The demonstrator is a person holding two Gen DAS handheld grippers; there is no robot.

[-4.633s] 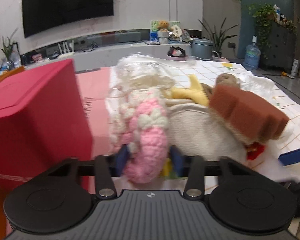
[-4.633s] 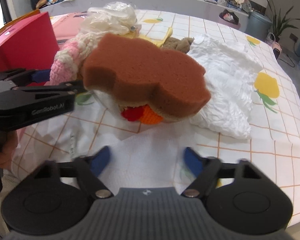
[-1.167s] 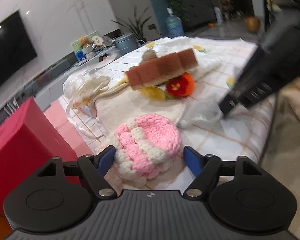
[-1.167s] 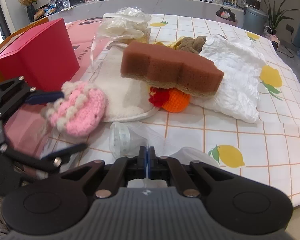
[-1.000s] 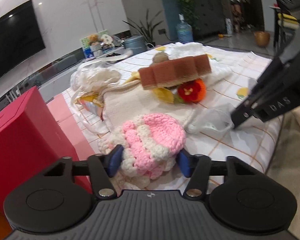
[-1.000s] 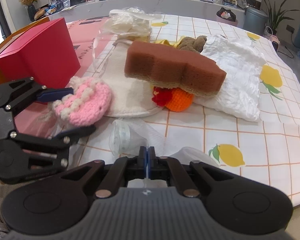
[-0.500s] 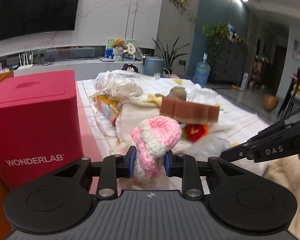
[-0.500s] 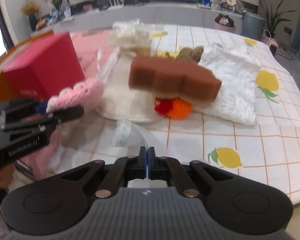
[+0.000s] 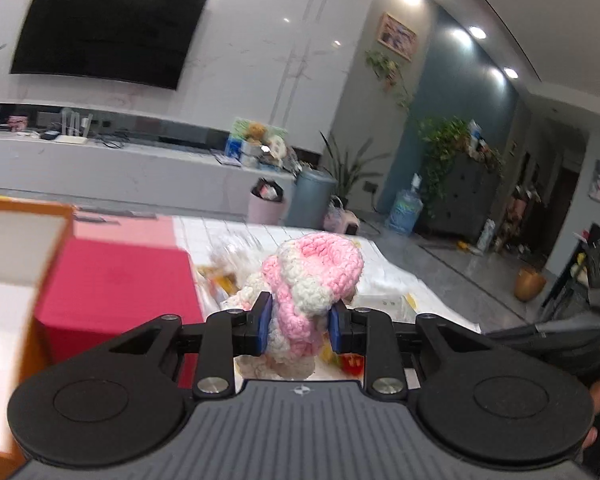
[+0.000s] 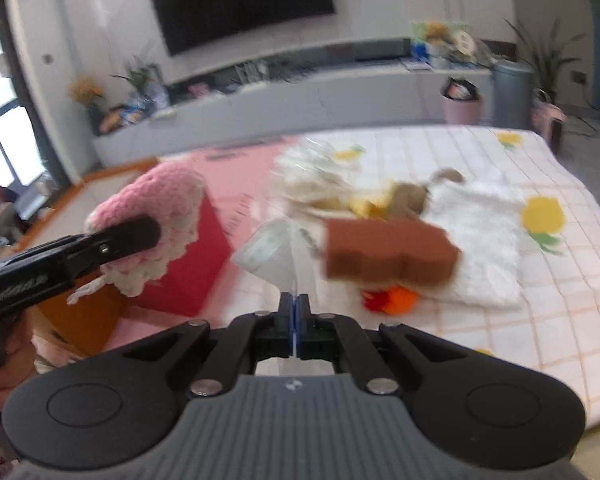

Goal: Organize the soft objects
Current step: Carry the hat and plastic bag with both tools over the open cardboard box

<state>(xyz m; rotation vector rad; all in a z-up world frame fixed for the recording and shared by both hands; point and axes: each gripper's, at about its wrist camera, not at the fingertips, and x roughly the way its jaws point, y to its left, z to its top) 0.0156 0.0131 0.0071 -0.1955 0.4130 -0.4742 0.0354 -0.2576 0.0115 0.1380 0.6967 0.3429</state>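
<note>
Nearby — red box (image 10: 196, 264), brown sponge (image 10: 388, 254) — pink crochet piece (image 9: 312, 280) lifted.

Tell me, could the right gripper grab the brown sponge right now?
Probably not yet. The right gripper is shut on a clear plastic bag, which hangs between it and the brown sponge. It would need to let go first.

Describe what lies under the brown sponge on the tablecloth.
Under the brown sponge, an orange and red knitted item sticks out at its front edge, and the white fluffy cloth lies beneath its right end. The rest underneath is covered and blurred.
</note>
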